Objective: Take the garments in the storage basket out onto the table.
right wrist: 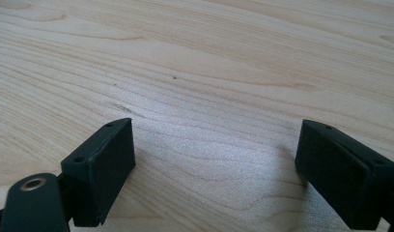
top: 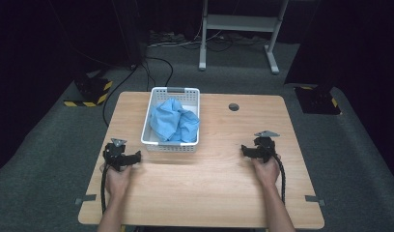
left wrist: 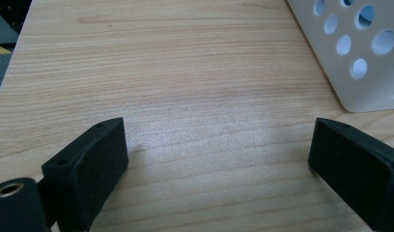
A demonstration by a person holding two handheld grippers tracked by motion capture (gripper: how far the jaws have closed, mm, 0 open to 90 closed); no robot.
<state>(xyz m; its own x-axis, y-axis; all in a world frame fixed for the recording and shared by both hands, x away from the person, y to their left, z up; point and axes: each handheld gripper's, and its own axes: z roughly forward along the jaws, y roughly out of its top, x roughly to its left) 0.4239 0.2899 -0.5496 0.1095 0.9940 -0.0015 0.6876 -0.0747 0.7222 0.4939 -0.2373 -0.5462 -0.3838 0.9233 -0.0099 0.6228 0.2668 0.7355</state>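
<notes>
black grippers w/ grey triangular plates, black cables, bare forearms

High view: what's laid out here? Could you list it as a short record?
table: wooden table, with a round hole near its far edge
basket: white perforated basket, far left of centre
contents: crumpled blue cloth inside the basket
left gripper: jaws open, nothing held, near the basket's front corner
right gripper: jaws open, nothing held

Table: pale wood-grain top, smooth, soft sheen under light. Basket: white plastic, smooth, slightly glossy, walls pierced with round holes. Cloth inside basket: light blue fabric, matt, crumpled. Left gripper and right gripper: matt black pads, finely textured. Floor: grey carpet, rough.
</notes>
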